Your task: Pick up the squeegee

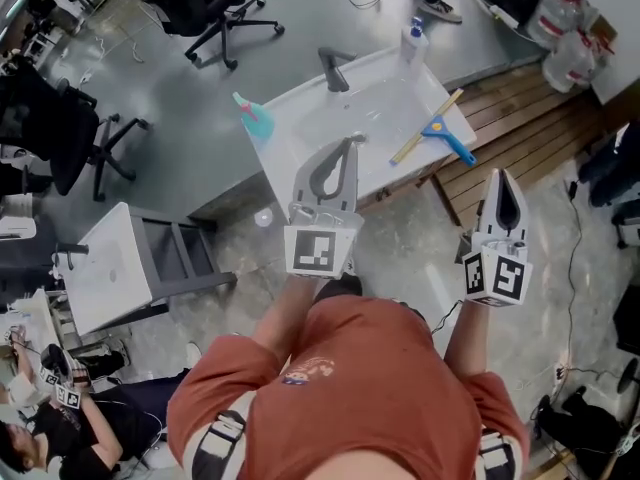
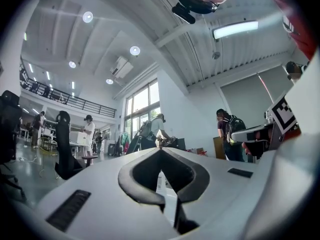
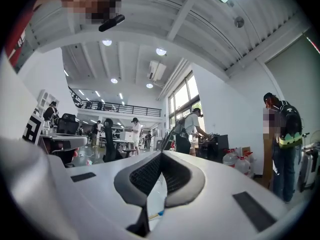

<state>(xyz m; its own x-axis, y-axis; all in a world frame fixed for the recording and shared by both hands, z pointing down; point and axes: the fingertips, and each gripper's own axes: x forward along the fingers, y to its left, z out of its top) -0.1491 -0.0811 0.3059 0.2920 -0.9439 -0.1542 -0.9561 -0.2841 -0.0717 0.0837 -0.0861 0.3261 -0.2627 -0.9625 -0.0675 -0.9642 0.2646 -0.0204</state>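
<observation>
Blue-handled plastic squeegee with a long pale yellow blade [image 1: 432, 134]: flat on the white rectangular surface [image 1: 380, 103], close to its right edge, blue handle angled out towards that edge. Touched by neither gripper.

Left gripper [image 1: 355, 140]: white, with dark grey pads, held out over the near part of the surface, tips pointing away from the person. Well to the left of the squeegee and apart from it. Seen along its own length in the left gripper view [image 2: 159, 149]: tips together, nothing between them, only the hollow between the curved pads.

Right gripper [image 1: 500, 175]: off the surface, over the speckled grey floor [image 1: 400, 238] beside the near right corner, nearer to the person than the squeegee. Closed as well, tips meeting in the right gripper view [image 3: 161, 154], empty.

Black-and-white marker cubes at the rear of both, left [image 1: 318, 251] and right [image 1: 497, 276], above a rust-red shirt [image 1: 370, 368].

Also on the surface: white plastic bottle with a blue cap [image 1: 414, 40], upright at the far right corner; teal and pink item [image 1: 254, 118] at the left edge, too small to identify; dark grey bent piece [image 1: 333, 70] near the far edge.

Right of the surface, brown wooden slats [image 1: 520, 108]. Left of it, black office chairs [image 1: 225, 13] and a white side table [image 1: 110, 268].
</observation>
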